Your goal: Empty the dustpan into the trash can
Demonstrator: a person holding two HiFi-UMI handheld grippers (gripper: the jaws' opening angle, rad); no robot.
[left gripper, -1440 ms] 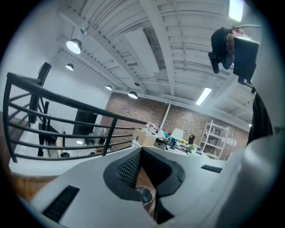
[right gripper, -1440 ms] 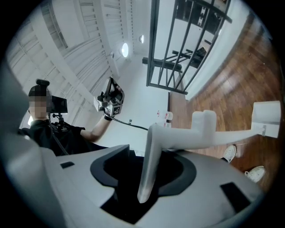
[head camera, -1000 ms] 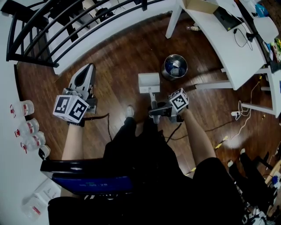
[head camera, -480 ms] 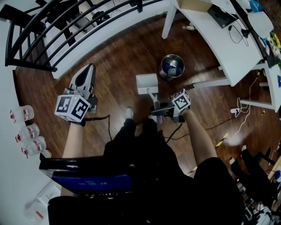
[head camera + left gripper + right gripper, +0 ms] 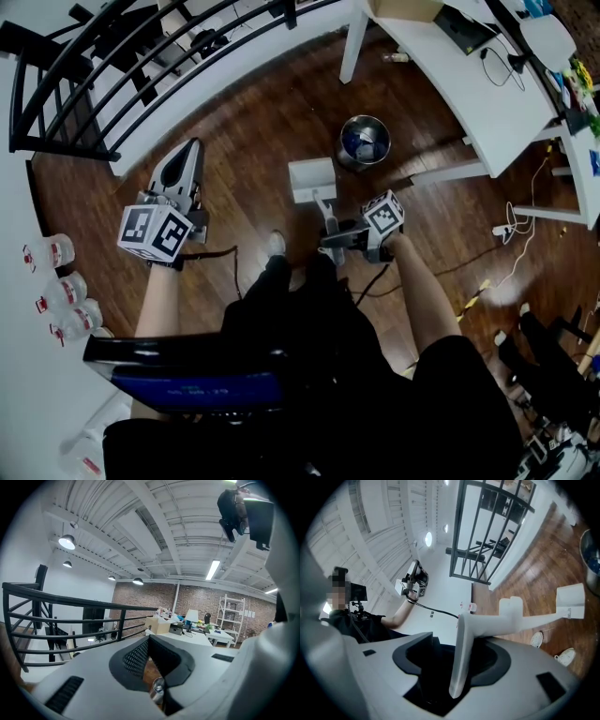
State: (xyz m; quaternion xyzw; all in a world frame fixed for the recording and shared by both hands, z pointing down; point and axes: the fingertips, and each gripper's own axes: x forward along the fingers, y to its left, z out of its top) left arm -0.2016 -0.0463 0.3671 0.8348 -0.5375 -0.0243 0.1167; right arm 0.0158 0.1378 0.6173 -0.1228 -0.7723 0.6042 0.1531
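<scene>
- White plastic dustpan handle [image 5: 487,625] stands between the jaws of the right gripper [image 5: 452,660]. The jaws have just been opening and now sit wide, with a dark gap on one side of the handle, so I read this as a loose hold, not a clamp.
- Left gripper [image 5: 149,639] has its jaws closed together on nothing. It is held level off to the left, well apart from the work.
- The handle runs out from the right gripper to the white dustpan [image 5: 312,178], which is low over the wooden floor [image 5: 253,141]. Can't tell if the pan rests on the floor.
- The pan is just beside the metal trash can [image 5: 364,141], short of the rim and not over it. The can is upright with something blue inside.
- Judged step: regrip the handle, so the emptying is not yet done.
- To do it well, close firmly on the flat end of the handle before any lift, since a loose handle lets the pan swing and spill.
- Then bring the pan's open lip over the can's mouth and tip slowly, lip low inside the rim.
- Watch the white table leg [image 5: 450,173] just past the can, and the shoe [image 5: 276,241] near the handle.
- The can looks light, so a knock from the pan could shift it.
</scene>
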